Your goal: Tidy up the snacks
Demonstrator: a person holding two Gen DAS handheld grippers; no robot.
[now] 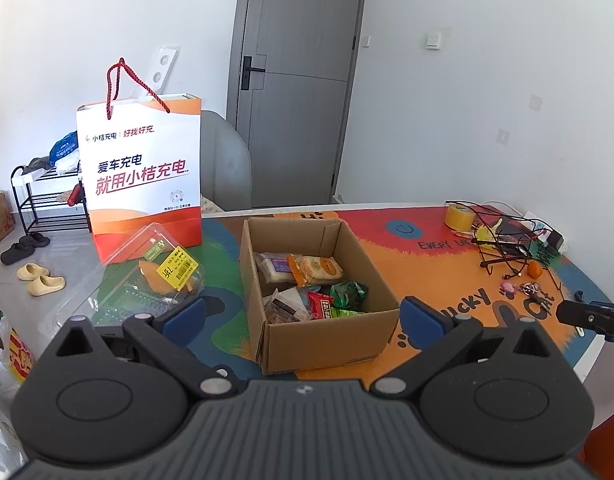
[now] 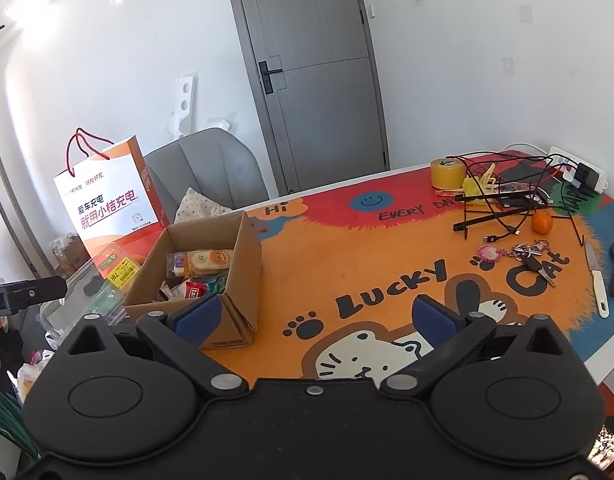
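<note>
1. Two grippers, left gripper [image 1: 303, 314] and right gripper [image 2: 317, 314], hover with blue-padded tongs spread apart, holding nothing.
2. Crinkly wrapped snacks [image 1: 307, 280] fill a square cardboard box [image 1: 371, 280] on the colourful mat [image 2: 367, 248].
3. Clear plastic clamshell [image 1: 147, 276] and glossy paper bag [image 1: 143, 172] sit just left.

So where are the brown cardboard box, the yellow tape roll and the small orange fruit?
Brown cardboard box [image 1: 327, 338]: left wrist view, front wall.
Yellow tape roll [image 2: 447, 174]: right wrist view, side.
Small orange fruit [image 2: 541, 222]: right wrist view, centre.

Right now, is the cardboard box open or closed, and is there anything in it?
Open. The cardboard box shows no lid over its top, and wrapped snack packets lie loose inside, well below the rim.
</note>
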